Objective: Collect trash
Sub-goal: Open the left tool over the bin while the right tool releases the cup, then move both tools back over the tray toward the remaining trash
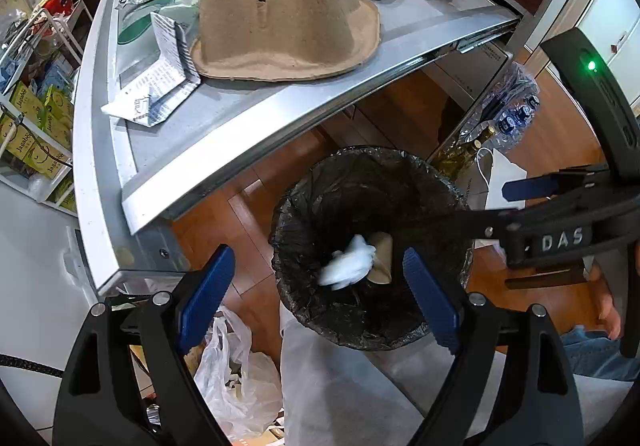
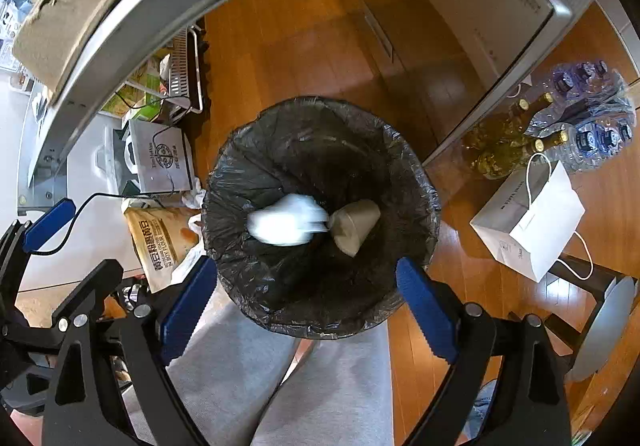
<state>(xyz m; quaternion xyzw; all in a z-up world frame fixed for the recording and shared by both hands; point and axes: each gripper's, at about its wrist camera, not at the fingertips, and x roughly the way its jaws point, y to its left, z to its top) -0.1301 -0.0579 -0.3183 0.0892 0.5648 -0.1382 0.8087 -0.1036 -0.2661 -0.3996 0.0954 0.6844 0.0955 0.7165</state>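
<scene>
Left gripper [image 1: 316, 298]: jaws spread wide, nothing between the pads; right gripper [image 2: 306, 306]: likewise spread, empty; both poised over the bin [image 2: 256, 286]. White tissue wad [image 2: 286, 219]: blurred, inside the bin beside a cardboard tube [image 2: 354, 224]. Pulp tray [image 1: 280, 17]: on the table [image 1: 240, 125]; probably light, stiff, crushable; pinch at its rim.

A grey table [image 1: 240, 117] bears a pulp tray [image 1: 286, 17] and folded leaflet [image 1: 160, 85].

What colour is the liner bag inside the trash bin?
Black; the bin liner shows best in the right wrist view, looking almost straight down.
</scene>
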